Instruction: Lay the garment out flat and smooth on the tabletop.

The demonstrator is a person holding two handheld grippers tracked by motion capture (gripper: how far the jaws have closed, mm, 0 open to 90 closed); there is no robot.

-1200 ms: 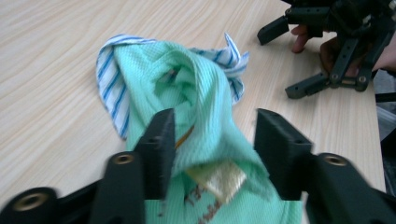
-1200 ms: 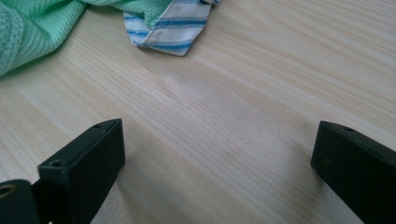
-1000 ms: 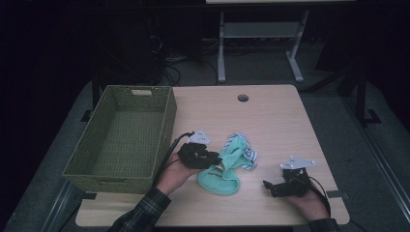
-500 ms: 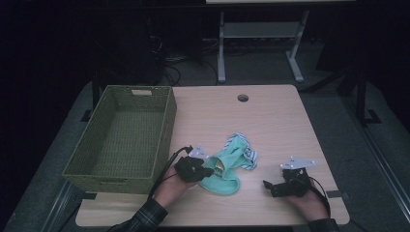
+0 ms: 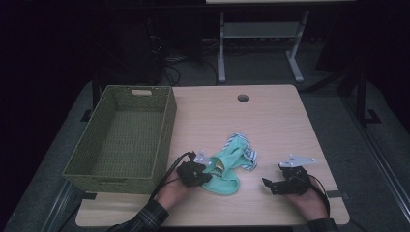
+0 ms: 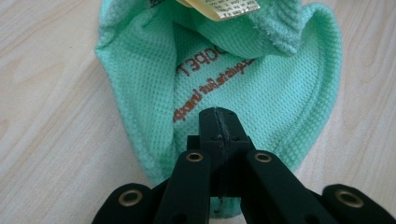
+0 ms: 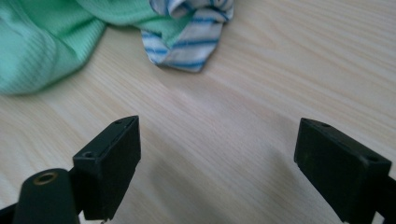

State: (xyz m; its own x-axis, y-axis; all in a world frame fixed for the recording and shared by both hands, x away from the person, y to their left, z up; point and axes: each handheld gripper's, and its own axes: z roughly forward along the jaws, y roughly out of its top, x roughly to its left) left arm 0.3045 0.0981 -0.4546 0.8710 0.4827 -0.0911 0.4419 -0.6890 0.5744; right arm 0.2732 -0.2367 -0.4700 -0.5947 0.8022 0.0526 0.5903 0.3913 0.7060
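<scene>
Mint-green waffle-knit cloth (image 5: 223,170) lies crumpled mid-front on the light wooden bench (image 5: 270,121), right of the empty green woven basket (image 5: 121,137). Left gripper (image 6: 218,122) view: fingers pressed together over the cloth's printed fold, a pinch unclear. Right gripper (image 7: 217,165) view: fingers spread above bare bench, blue-striped white fabric (image 7: 187,35) beyond, apart.

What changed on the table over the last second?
The left gripper slid toward the person along the green cloth and now sits shut on its near part. The right gripper stayed open on the table, and the basket stayed put.
</scene>
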